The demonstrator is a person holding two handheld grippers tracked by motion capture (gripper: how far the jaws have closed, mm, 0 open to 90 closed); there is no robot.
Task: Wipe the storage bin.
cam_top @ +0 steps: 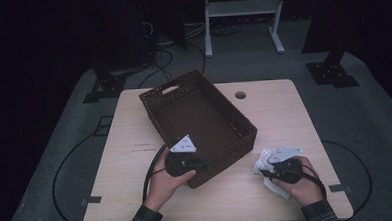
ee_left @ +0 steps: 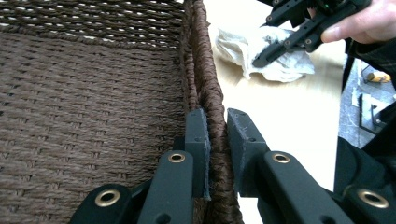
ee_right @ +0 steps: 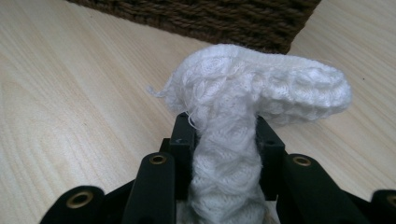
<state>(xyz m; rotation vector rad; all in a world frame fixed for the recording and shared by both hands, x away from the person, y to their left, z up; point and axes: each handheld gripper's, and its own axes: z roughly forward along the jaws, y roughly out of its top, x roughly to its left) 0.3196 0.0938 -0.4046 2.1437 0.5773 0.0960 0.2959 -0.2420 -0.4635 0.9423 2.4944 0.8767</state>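
Note:
A dark brown woven basket [cam_top: 170, 86] sits at an angle on the light wooden table [cam_top: 279, 112], and nothing lies inside it. My left gripper [cam_top: 204, 165] is at the basket's near corner. In the left gripper view its jaws straddle the basket's rim [ee_left: 205, 74], one pad inside the wall and one outside, and the left gripper [ee_left: 217, 135] is shut on that rim. A white knitted cloth [cam_top: 263, 160] lies to the right of the basket. My right gripper [ee_right: 224, 135] is shut on the cloth [ee_right: 261, 88], which bunches up and flops over the fingertips. The basket's outer wall [ee_right: 210, 16] stands just beyond it.
A round cable hole [cam_top: 240, 95] is in the table's far edge. Bare tabletop lies left of the basket and at the far right. A white metal frame [cam_top: 242, 8] and black stand bases [cam_top: 332, 74] are on the floor behind the table, with cables around them.

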